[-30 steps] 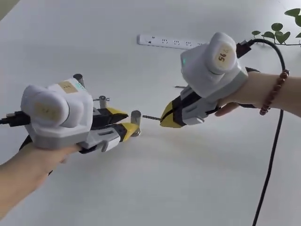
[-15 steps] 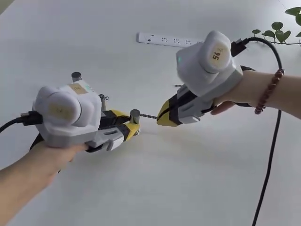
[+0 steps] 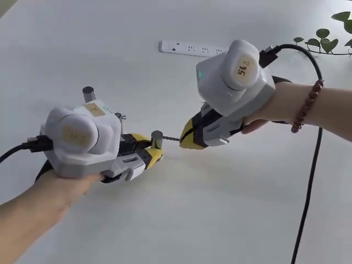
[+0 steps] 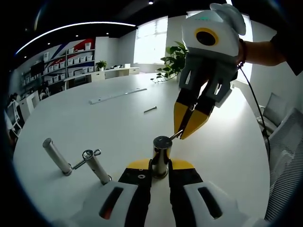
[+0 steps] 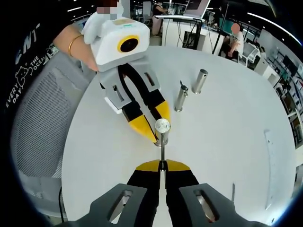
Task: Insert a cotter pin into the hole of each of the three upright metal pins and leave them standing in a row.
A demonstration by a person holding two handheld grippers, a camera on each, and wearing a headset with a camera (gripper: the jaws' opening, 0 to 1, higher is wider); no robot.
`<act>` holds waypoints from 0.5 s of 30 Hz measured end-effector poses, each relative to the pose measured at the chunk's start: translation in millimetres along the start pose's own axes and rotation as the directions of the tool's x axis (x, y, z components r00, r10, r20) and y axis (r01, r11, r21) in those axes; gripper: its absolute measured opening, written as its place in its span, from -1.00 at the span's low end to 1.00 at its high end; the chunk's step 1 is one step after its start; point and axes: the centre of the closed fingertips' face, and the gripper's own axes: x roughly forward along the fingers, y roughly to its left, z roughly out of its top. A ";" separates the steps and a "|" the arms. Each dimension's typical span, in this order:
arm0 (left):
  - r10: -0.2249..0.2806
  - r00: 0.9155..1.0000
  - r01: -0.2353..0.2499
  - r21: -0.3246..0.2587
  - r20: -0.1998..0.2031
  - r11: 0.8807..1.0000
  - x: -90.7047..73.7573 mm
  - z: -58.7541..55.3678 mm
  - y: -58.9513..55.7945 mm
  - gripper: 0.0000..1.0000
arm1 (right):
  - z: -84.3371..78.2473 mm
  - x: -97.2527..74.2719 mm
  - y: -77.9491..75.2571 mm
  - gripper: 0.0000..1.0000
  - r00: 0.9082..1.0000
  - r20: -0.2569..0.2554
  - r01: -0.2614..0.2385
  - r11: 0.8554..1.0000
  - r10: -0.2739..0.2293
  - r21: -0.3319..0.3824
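Three upright metal pins stand on the white table. My left gripper (image 4: 160, 166) is shut on the nearest metal pin (image 4: 161, 155), seen also in the head view (image 3: 157, 138) and in the right gripper view (image 5: 162, 130). My right gripper (image 5: 162, 166) is shut on a thin cotter pin (image 5: 162, 150), whose tip meets that pin just below its head (image 3: 171, 138). The middle pin (image 4: 96, 166) carries a cotter pin with a looped head (image 4: 88, 155). The far pin (image 4: 57, 156) stands bare (image 3: 88, 93).
A spare cotter pin (image 4: 150, 109) lies loose on the table. A white power strip (image 3: 192, 48) runs along the far side, with a plant (image 3: 330, 33) at the far right. A black cable (image 3: 311, 165) trails from my right gripper. Chairs ring the table.
My right gripper has moved left, bringing the cotter pin's tip from a small gap up to the held pin. The left gripper has shifted slightly right with the pin.
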 end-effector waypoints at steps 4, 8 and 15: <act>-0.001 1.000 0.001 0.006 0.000 1.000 0.2 -0.2 0.0 -0.77 | 0.0 -0.4 -0.9 -1.00 1.000 -0.021 0.019 0.999 -0.020 -0.040; -0.004 1.000 0.004 0.014 -0.001 1.000 0.3 -0.1 -0.8 -0.78 | 0.3 -1.1 -4.9 -1.00 0.999 -0.021 0.027 0.998 -0.028 -0.054; -0.003 1.000 0.003 0.025 -0.002 1.000 1.1 -0.1 -2.1 -0.78 | 10.2 0.7 -4.5 -1.00 1.000 0.001 0.027 0.998 -0.027 -0.056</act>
